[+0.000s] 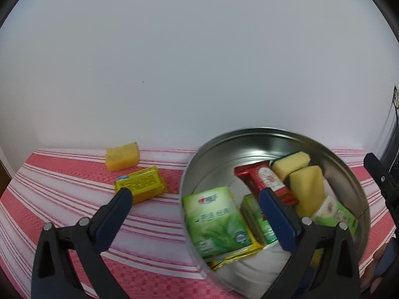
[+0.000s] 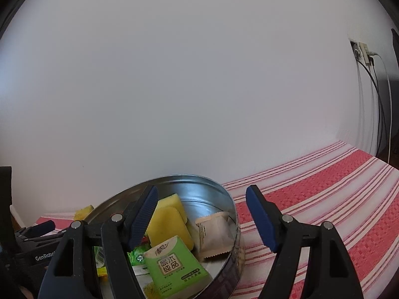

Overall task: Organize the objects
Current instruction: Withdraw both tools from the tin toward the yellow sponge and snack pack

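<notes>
In the round tin (image 1: pixel 249 137), two sponges, three green packs; both jaws wide apart, empty.

At lower right of the left wrist view, the right gripper (image 1: pixel 381 189) is cut off; the round tin's (image 1: pixel 249 134) near rim is hidden behind the left gripper's finger (image 1: pixel 279 214).

Home room: striped tablecloth (image 2: pixel 324 186), plain white wall (image 2: pixel 187 87), wall socket (image 2: pixel 362 53) with cables

Red-and-white striped tablecloth (image 2: pixel 336 186), plain white wall (image 2: pixel 187 87) behind, wall socket (image 2: pixel 363 53) with dark cables (image 2: pixel 379 104) hanging down
</notes>
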